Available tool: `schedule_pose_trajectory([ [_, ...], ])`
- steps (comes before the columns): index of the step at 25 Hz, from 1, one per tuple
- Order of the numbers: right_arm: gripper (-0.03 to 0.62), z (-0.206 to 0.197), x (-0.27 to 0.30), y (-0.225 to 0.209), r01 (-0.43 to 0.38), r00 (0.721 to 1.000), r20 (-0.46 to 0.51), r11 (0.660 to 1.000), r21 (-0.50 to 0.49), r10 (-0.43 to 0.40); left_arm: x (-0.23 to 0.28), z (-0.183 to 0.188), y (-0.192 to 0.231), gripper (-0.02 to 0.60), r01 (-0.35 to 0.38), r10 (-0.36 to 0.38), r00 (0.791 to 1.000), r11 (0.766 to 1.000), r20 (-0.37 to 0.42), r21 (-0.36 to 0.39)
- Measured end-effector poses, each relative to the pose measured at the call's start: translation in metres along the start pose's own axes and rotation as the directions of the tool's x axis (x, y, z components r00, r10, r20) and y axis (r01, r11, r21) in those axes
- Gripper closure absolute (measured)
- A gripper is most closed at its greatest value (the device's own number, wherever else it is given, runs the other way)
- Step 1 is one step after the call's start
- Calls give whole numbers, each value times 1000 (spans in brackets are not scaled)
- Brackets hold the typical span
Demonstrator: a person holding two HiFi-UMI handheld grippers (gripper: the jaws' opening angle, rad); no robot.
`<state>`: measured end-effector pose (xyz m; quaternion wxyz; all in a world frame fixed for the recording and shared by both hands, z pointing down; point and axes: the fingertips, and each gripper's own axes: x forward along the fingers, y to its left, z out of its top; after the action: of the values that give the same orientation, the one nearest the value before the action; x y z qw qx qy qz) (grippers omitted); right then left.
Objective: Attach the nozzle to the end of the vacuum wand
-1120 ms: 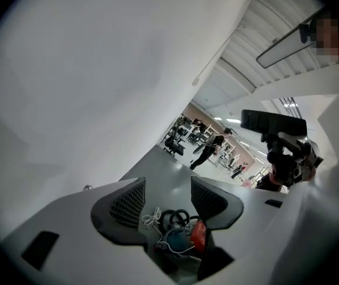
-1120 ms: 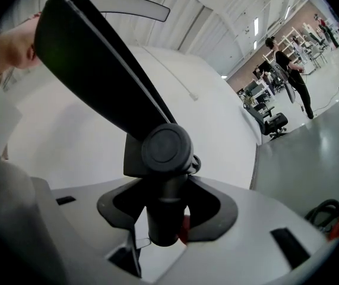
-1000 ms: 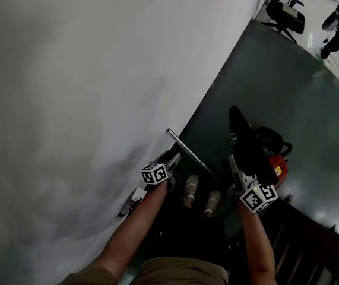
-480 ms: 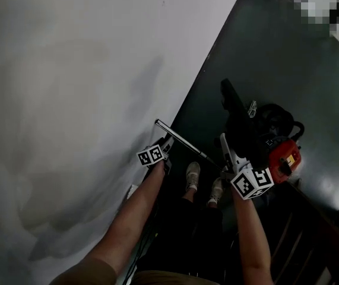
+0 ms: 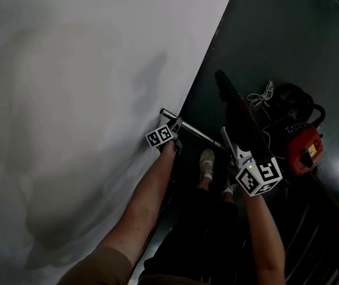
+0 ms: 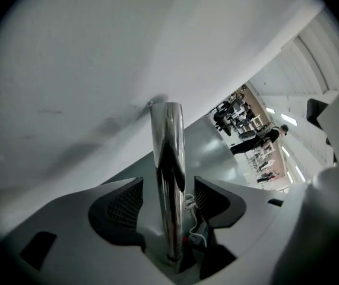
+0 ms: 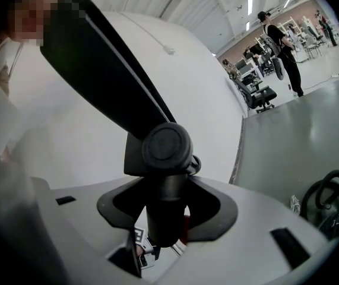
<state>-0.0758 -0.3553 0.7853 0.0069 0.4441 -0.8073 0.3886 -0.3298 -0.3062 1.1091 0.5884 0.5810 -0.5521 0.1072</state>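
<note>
A chrome vacuum wand [image 5: 193,132] slants across the dark floor, its free end by the foot of the white wall. My left gripper [image 5: 174,125] straddles it. In the left gripper view the wand [image 6: 168,159] runs between the pads [image 6: 124,203] with a small gap on each side, so the left gripper [image 6: 167,196] stands open. My right gripper [image 5: 233,148] is shut on the round neck of a long black nozzle [image 5: 234,108], which sticks up and away from it. In the right gripper view the nozzle [image 7: 107,70] rises from the right gripper [image 7: 166,209].
A red vacuum body [image 5: 303,147] with a black hose [image 5: 297,100] and a white cord [image 5: 261,94] lies on the floor at right. The person's shoes [image 5: 206,162] stand between the grippers. The white wall [image 5: 68,100] fills the left. A distant person [image 7: 279,40] and chairs [image 7: 258,97] are far off.
Both grippers have sunk toward the floor. The right one carried the nozzle down with it; the left one stayed along the wand by the wall.
</note>
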Motion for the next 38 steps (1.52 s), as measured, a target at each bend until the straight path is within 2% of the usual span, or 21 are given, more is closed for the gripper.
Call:
schedule_pose_trajectory([
  [2, 401, 0, 0, -1, -2, 1000, -2, 1000, -12, 2, 12, -5, -5, 311, 61, -61, 998, 997, 3, -51],
  [4, 401, 9, -1, 5, -12, 1000, 1, 999, -37, 12, 22, -16, -7, 311, 100, -101, 995, 992, -17, -71],
  [5, 401, 13, -1, 8, -18, 1000, 7, 999, -46, 18, 25, -19, -5, 311, 106, -108, 994, 993, -28, -58],
  [7, 401, 18, -1, 11, -18, 1000, 23, 999, -50, 19, 27, -20, 1, 316, 97, -96, 994, 995, -44, 15],
  [8, 401, 18, -2, 11, -11, 999, 31, 999, -47, 12, 28, -20, 4, 340, 88, -85, 995, 995, -47, 56],
  [9, 401, 19, -2, 10, -2, 999, 37, 999, -47, 4, 30, -18, 8, 393, 80, -77, 996, 993, -45, 81],
  [12, 401, 24, -2, 9, 23, 999, 47, 997, -70, -19, 34, -7, 13, 420, 79, -79, 997, 994, -1, 77],
  [15, 401, 28, -43, -9, 56, 996, 72, 996, -65, -51, 21, -17, -28, 426, 145, -150, 987, 985, 52, 97],
  [18, 401, 24, -92, -28, 102, 990, 98, 995, -21, -99, -11, -33, -75, 431, 195, -212, 974, 964, 82, 179],
  [20, 401, 25, -115, -30, 127, 985, 114, 992, -2, -126, -33, -39, -108, 431, 229, -255, 963, 943, 83, 243],
  [22, 401, 39, -131, -21, 132, 984, 122, 991, -27, -127, -51, -45, -146, 431, 262, -296, 952, 915, 70, 308],
  [25, 401, 55, -146, -15, 162, 979, 125, 987, -12, -160, -70, -44, -209, 431, 320, -369, 928, 856, 46, 407],
  [27, 401, 63, -174, -2, 164, 979, 125, 986, -19, -160, -96, -59, -249, 431, 344, -406, 913, 811, 33, 473],
  [28, 401, 68, -198, 6, 157, 980, 131, 987, -37, -151, -111, -76, -272, 431, 353, -424, 905, 786, 26, 508],
  [32, 401, 96, -313, 23, 107, 976, 203, 988, -109, -83, -163, -155, -380, 433, 385, -504, 864, 656, -3, 650],
  [34, 401, 109, -378, 30, 86, 973, 222, 989, -120, -57, -195, -207, -426, 434, 393, -514, 857, 606, -36, 692],
  [35, 401, 116, -406, 32, 88, 971, 230, 988, -123, -57, -206, -229, -448, 434, 396, -514, 855, 572, -63, 718],
  [38, 401, 134, -468, 31, 132, 962, 257, 984, -119, -98, -222, -276, -502, 436, 401, -487, 857, 426, -169, 811],
])
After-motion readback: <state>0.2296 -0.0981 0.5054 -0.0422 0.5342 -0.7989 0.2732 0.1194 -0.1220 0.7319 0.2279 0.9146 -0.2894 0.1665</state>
